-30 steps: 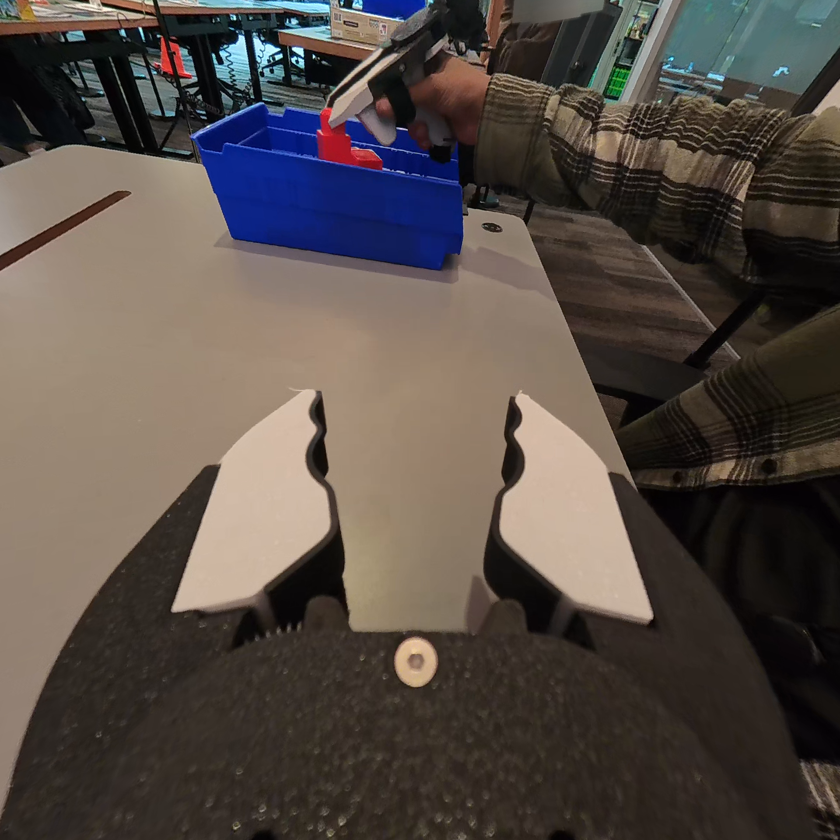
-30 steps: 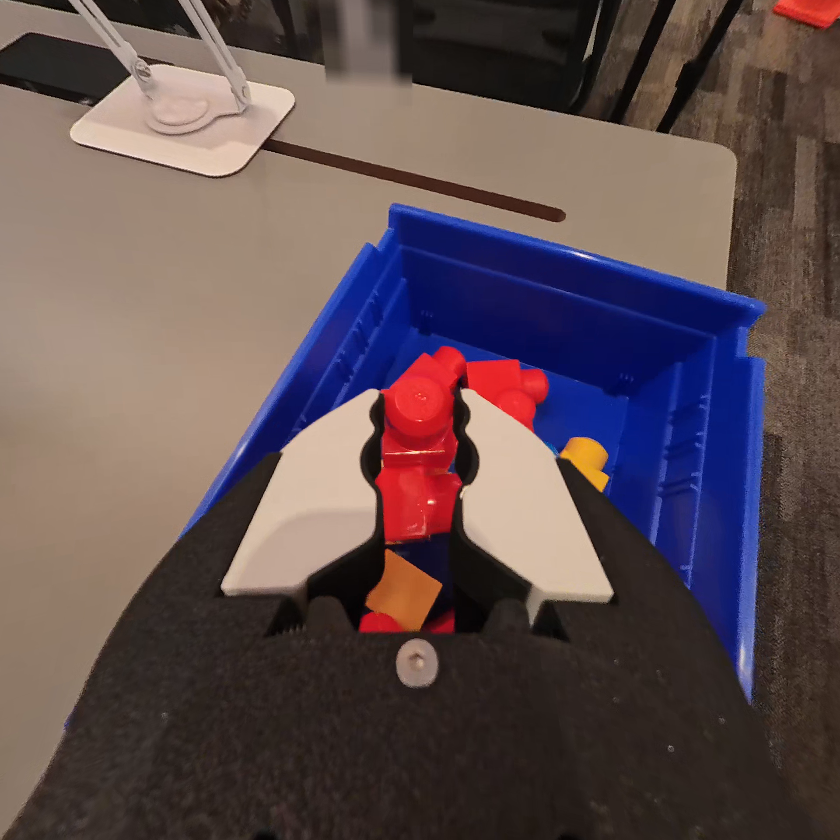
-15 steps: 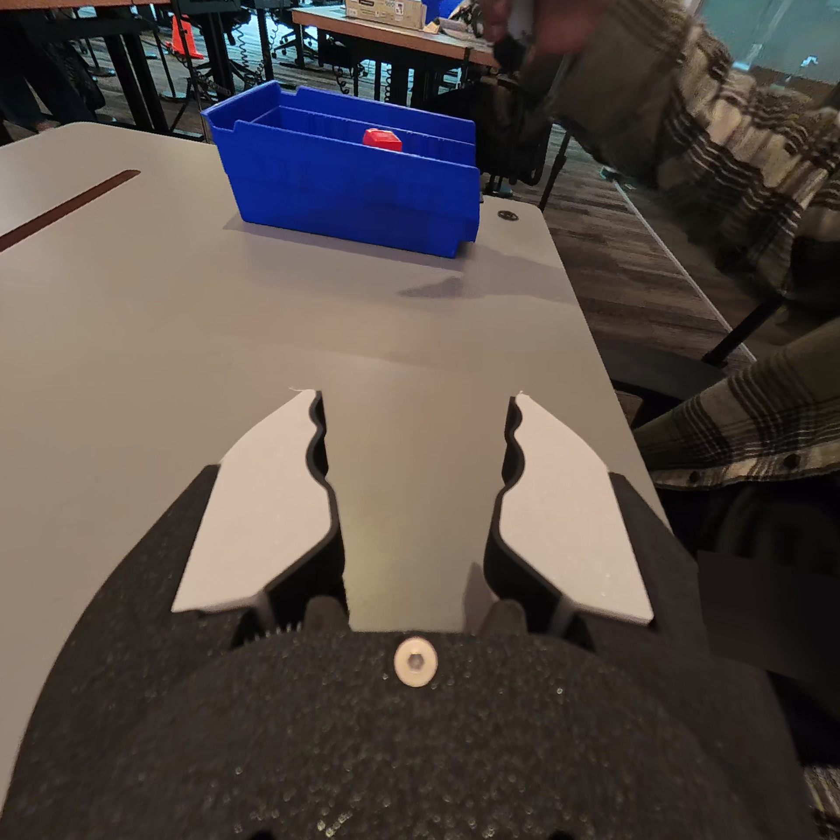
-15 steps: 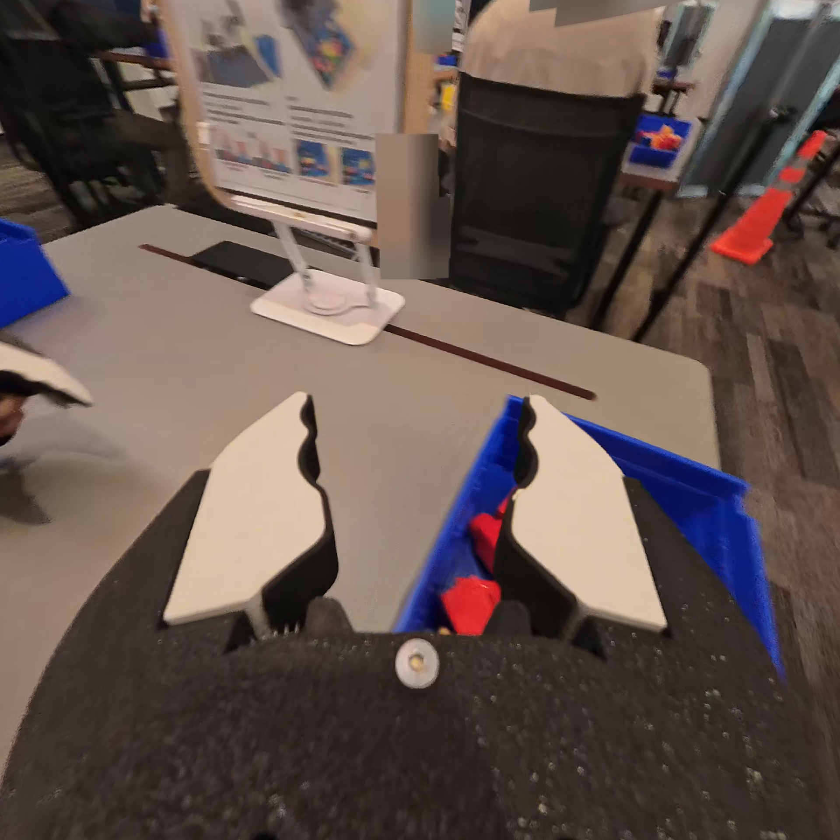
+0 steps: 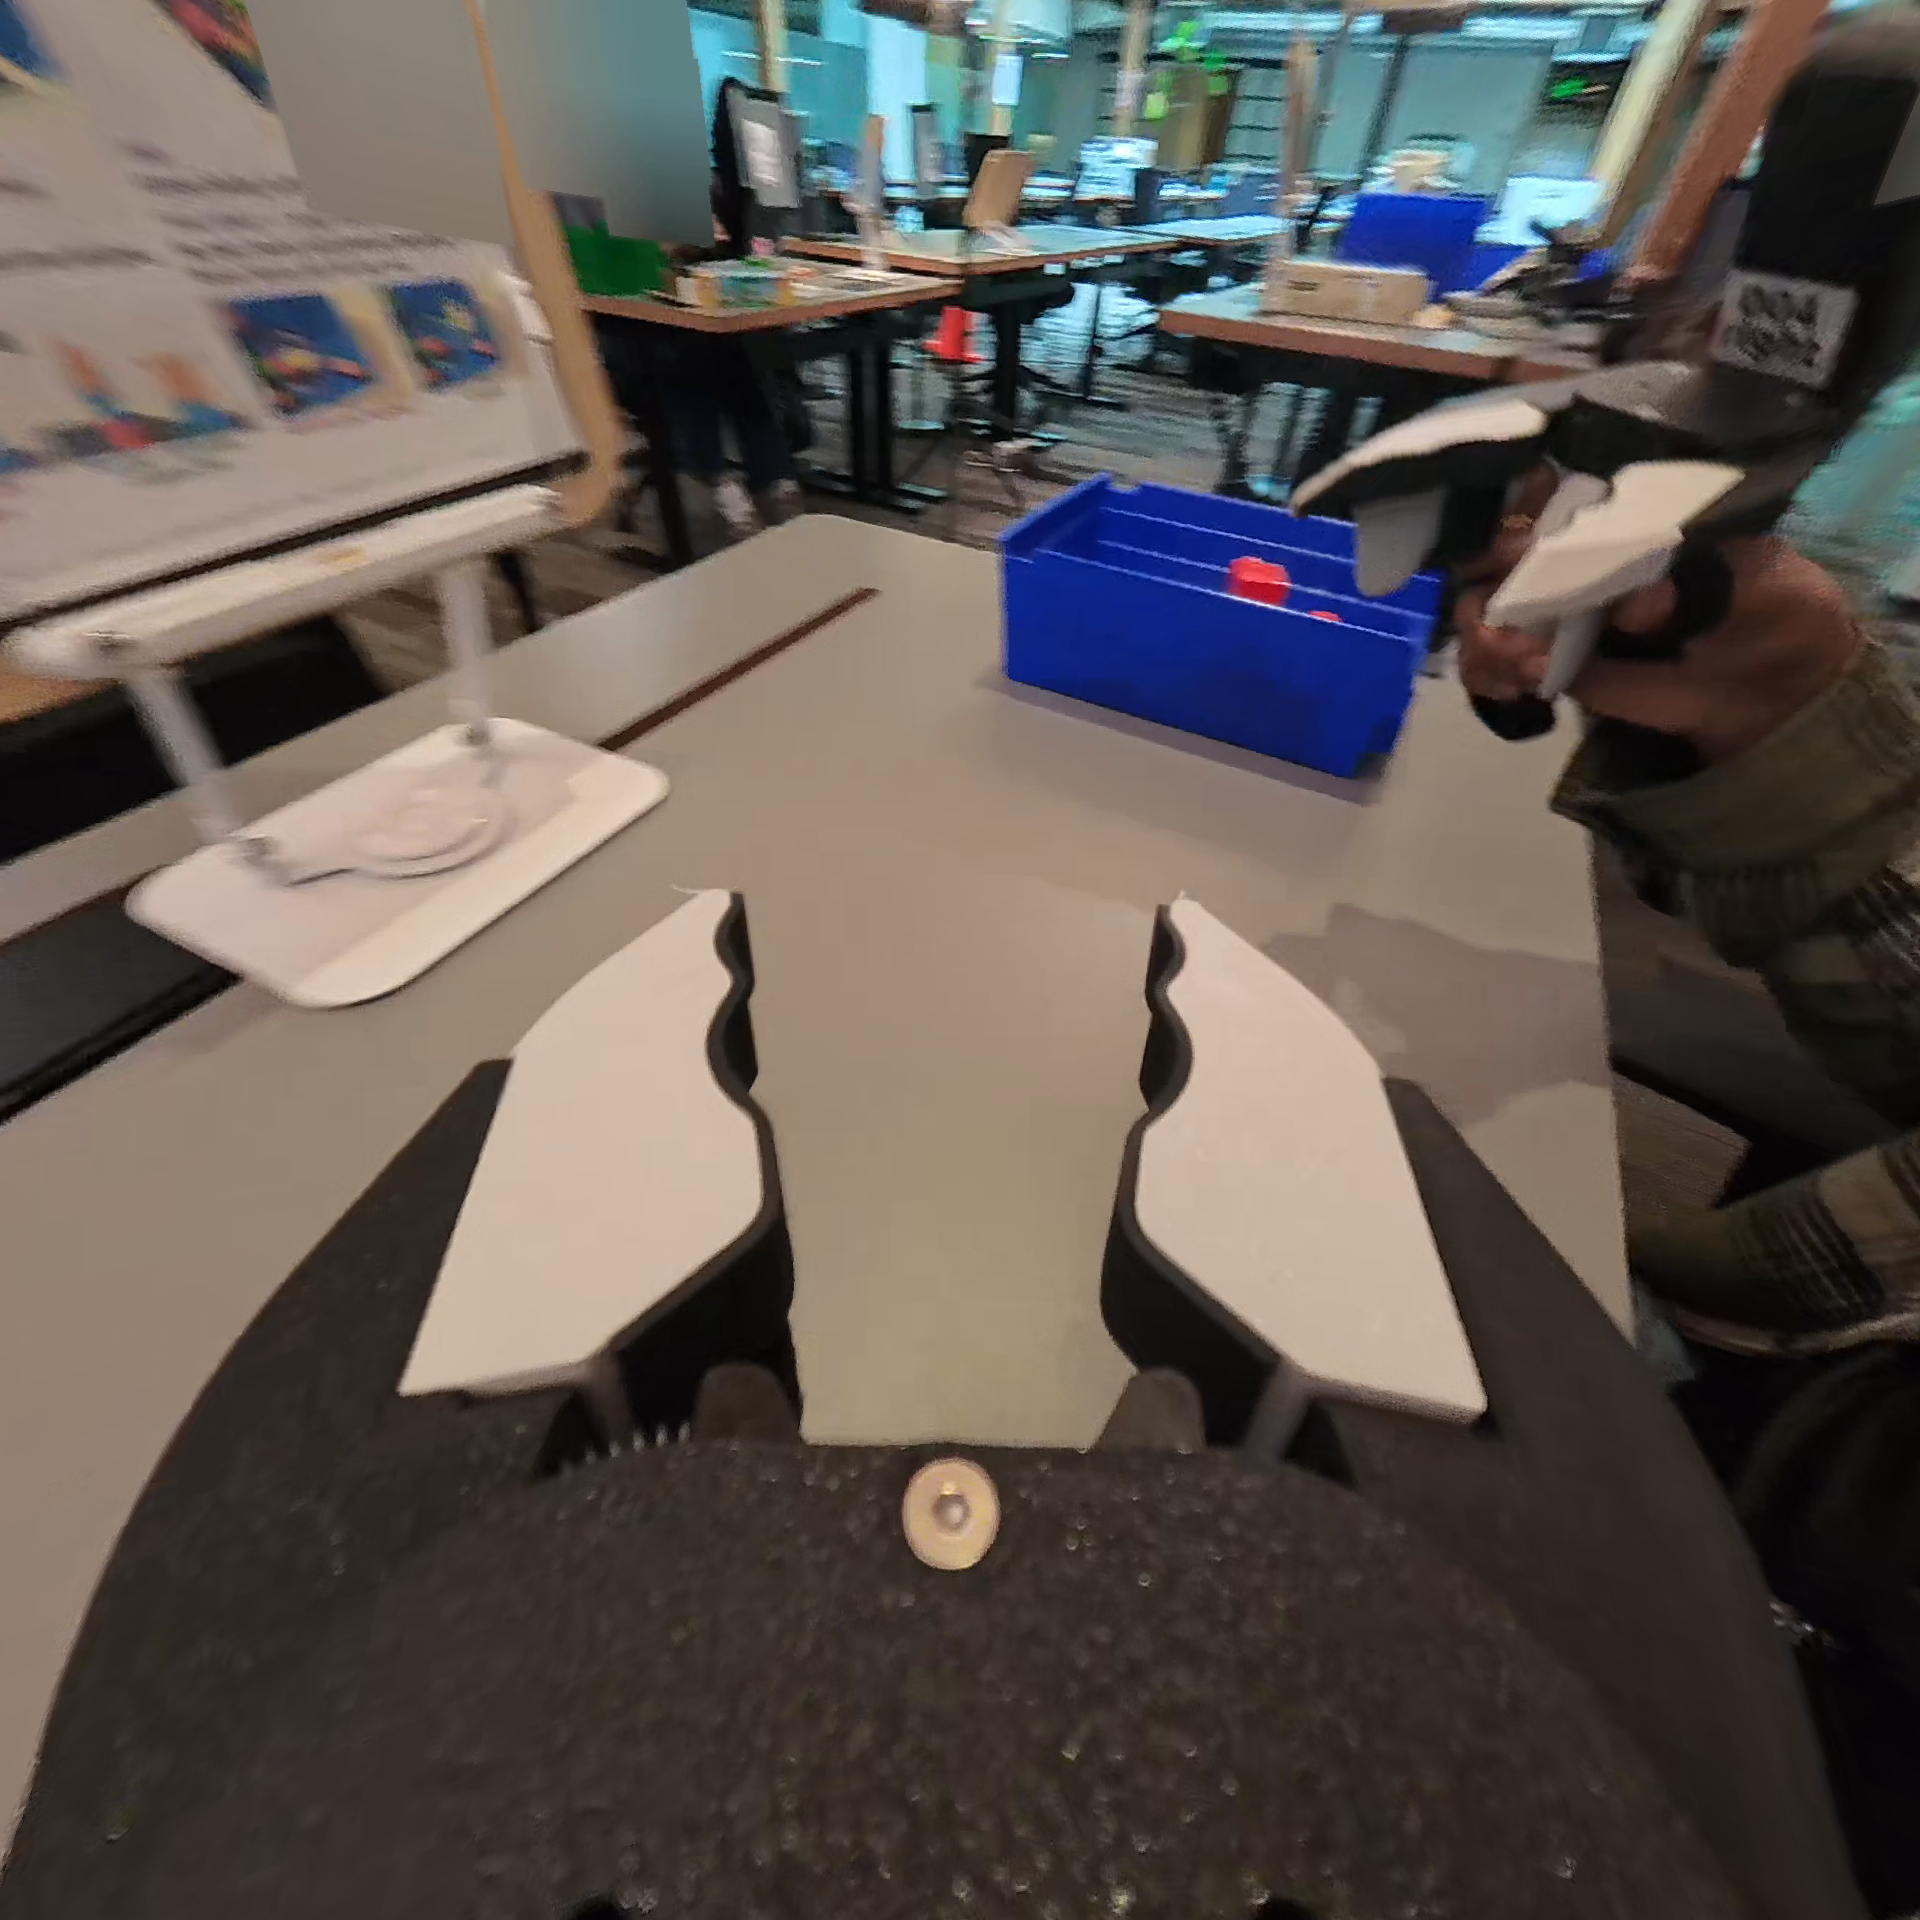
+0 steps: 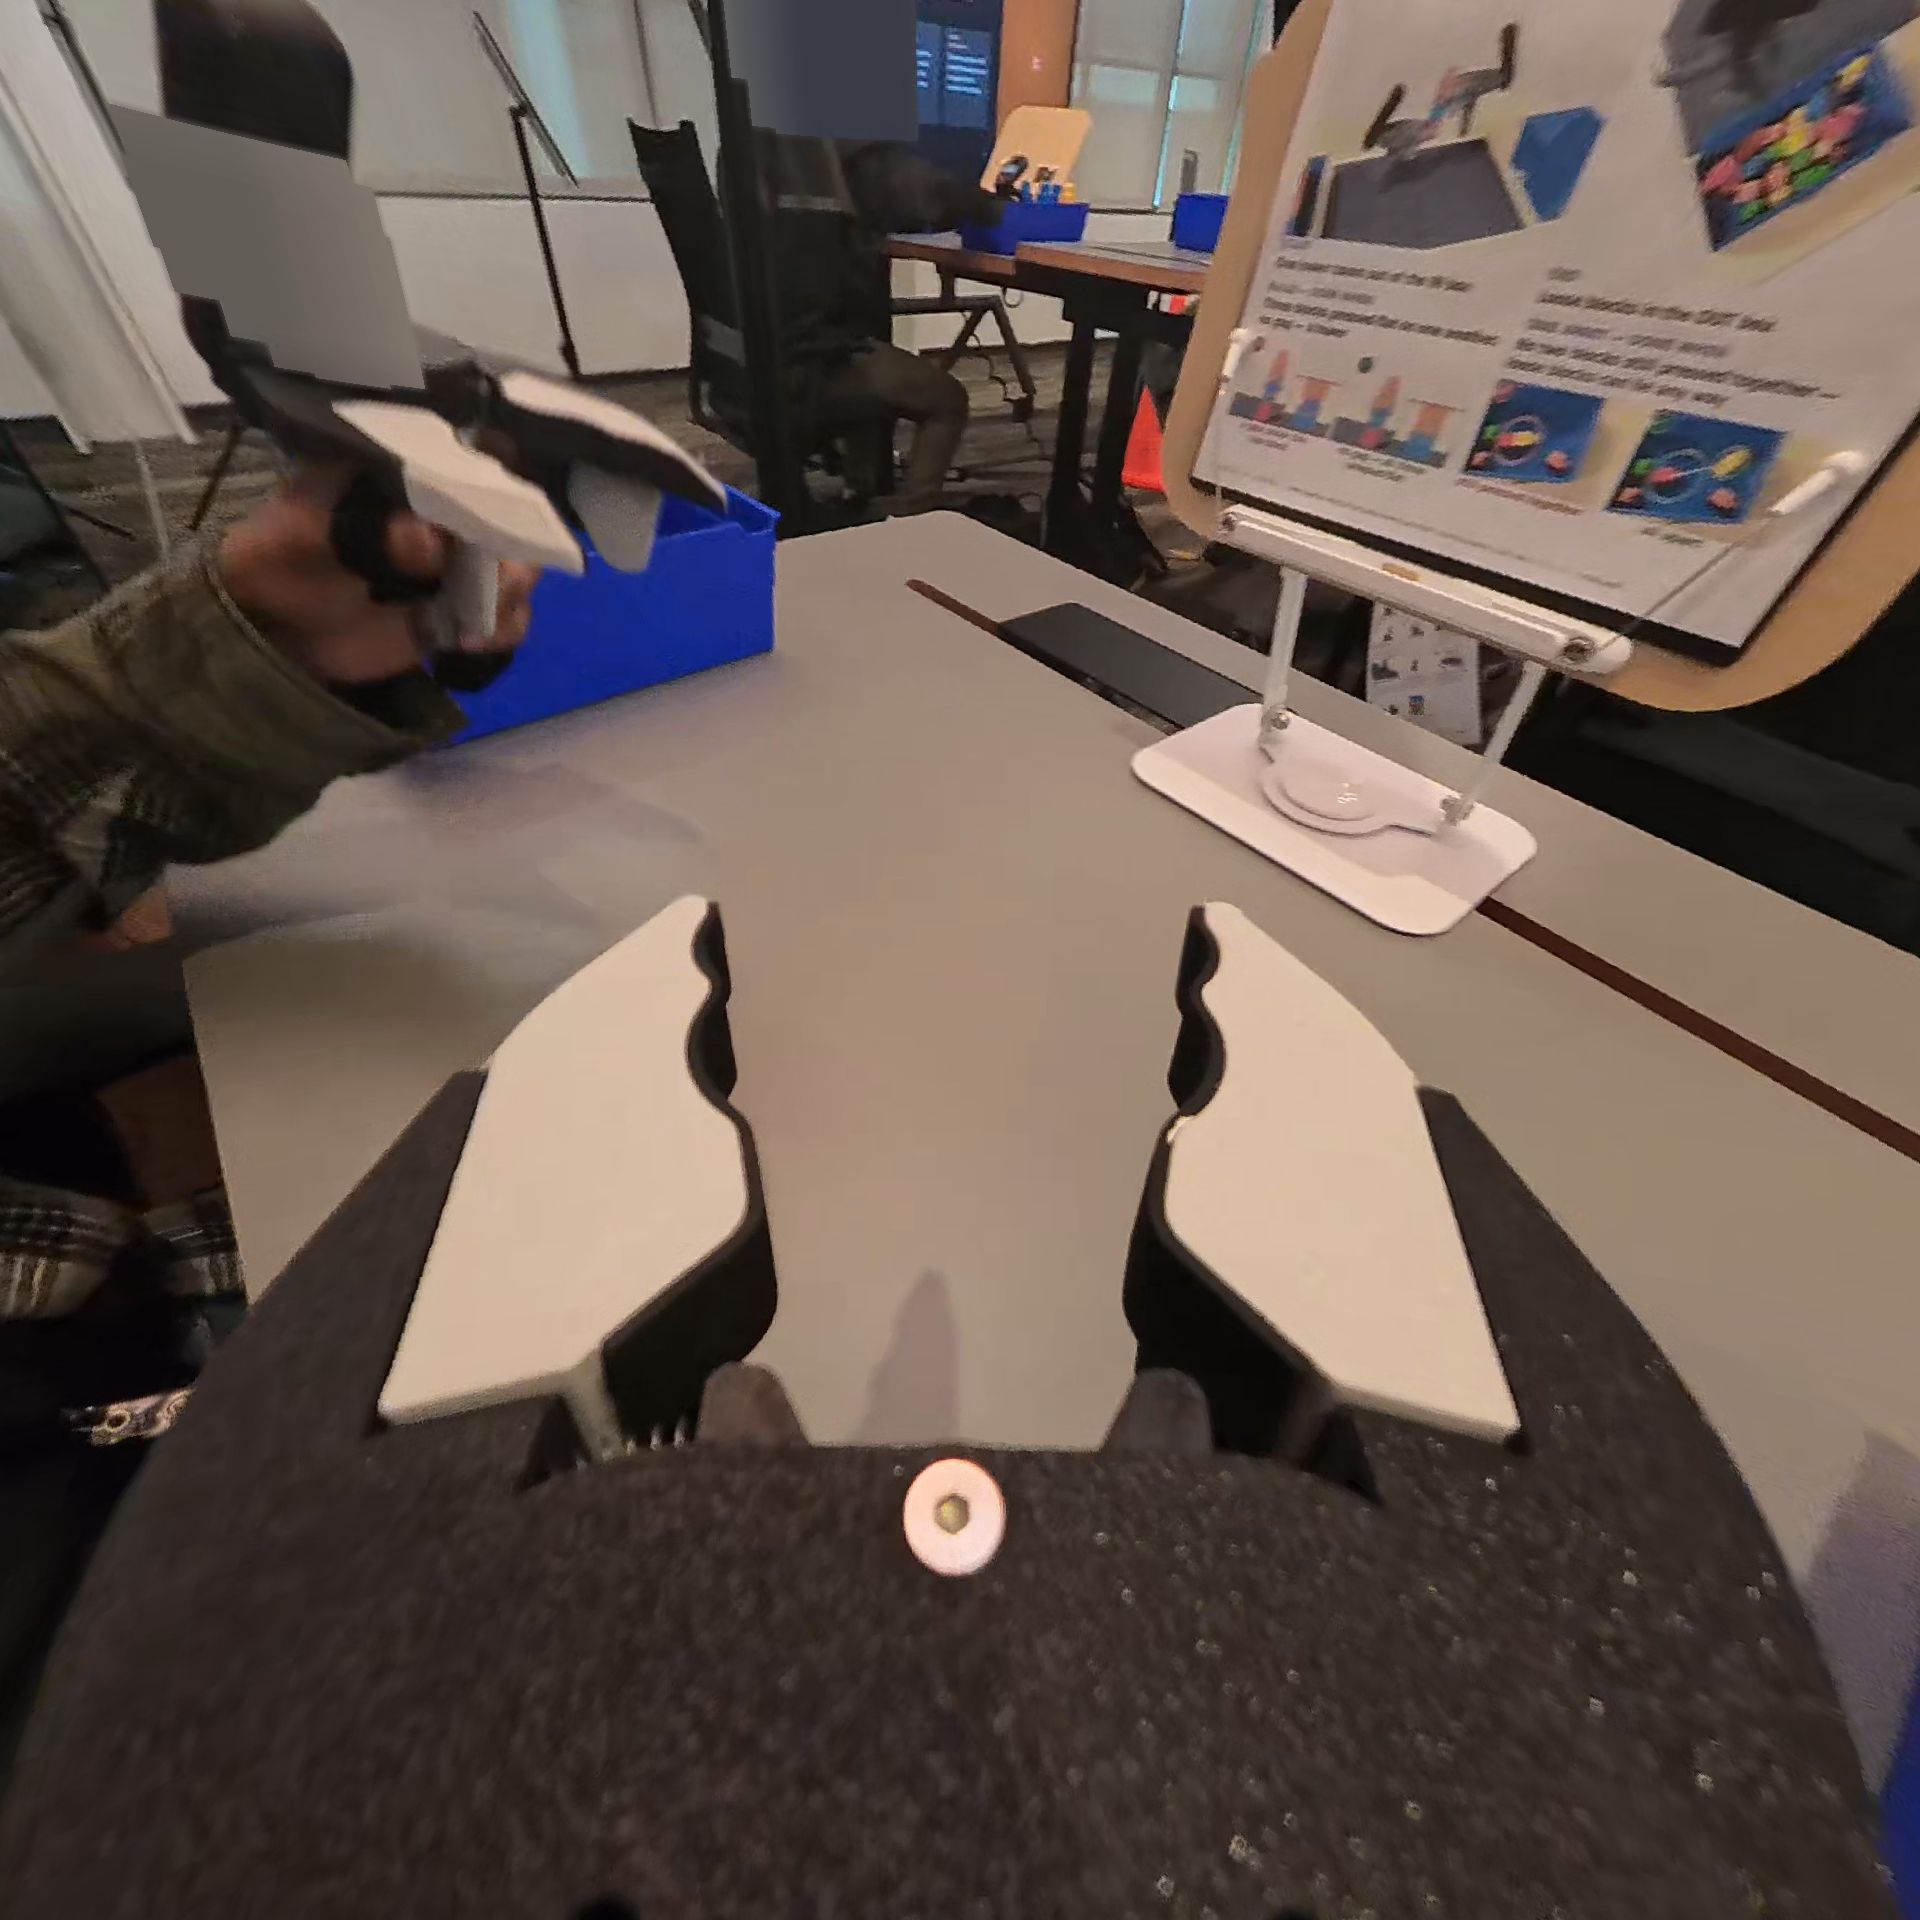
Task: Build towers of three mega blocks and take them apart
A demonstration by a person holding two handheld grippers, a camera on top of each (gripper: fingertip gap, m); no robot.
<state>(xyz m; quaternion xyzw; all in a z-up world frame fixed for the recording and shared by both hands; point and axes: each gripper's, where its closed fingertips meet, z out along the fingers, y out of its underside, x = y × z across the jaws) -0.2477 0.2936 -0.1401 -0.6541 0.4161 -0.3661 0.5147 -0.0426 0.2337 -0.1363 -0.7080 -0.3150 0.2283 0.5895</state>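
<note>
While both my left gripper (image 5: pixel 951 925) and right gripper (image 6: pixel 956 930) hang spread wide and empty over the grey table (image 5: pixel 935 790), I make out only red blocks (image 5: pixel 1258 579) peeking above the far-right blue bin (image 5: pixel 1195 655); its other contents are hidden. A blurred instruction sheet (image 6: pixel 1621 301) stands on a white stand (image 6: pixel 1340 821), its printing smeared, with office desks (image 5: pixel 1340 332) beyond.

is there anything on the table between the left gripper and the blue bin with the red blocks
Nothing visible. Bare grey table runs from the open left gripper to the blue bin. The white stand sits off to the left; the right gripper hovers by the bin's right end.
</note>
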